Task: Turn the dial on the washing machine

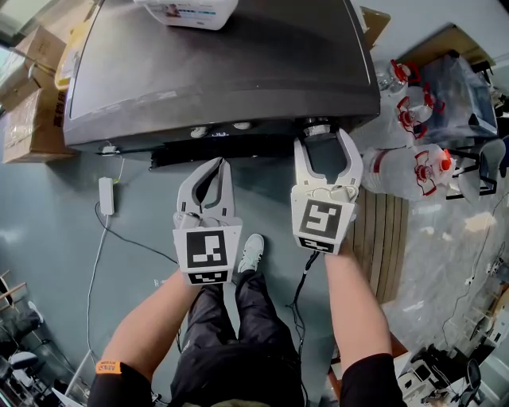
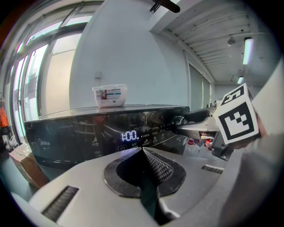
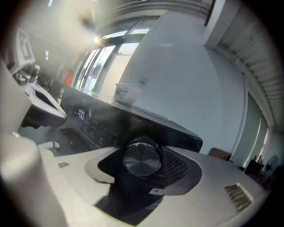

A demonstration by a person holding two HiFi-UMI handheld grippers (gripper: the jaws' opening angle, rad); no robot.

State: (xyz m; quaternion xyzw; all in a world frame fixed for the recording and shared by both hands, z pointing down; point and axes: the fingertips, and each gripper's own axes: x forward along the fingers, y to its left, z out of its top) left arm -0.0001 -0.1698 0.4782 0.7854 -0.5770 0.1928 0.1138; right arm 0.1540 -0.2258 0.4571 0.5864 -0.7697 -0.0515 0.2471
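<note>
The dark washing machine [image 1: 223,63] fills the top of the head view, and its lit display [image 2: 130,135] reads 1:00. The round metal dial [image 3: 142,158] sticks out of the front panel near the right end [image 1: 317,127]. My right gripper [image 1: 322,137] reaches up to it, with a jaw on each side of the dial, closed against it. My left gripper [image 1: 216,165] hangs below the panel, to the left of the dial, apart from the machine. Its jaws meet with nothing between them [image 2: 143,153].
A white plastic tub [image 1: 187,12] stands on the machine's lid. Cardboard boxes [image 1: 32,103] sit to the left, large water bottles [image 1: 413,171] and a wooden pallet [image 1: 390,238] to the right. A white power adapter [image 1: 106,195] and its cable lie on the floor.
</note>
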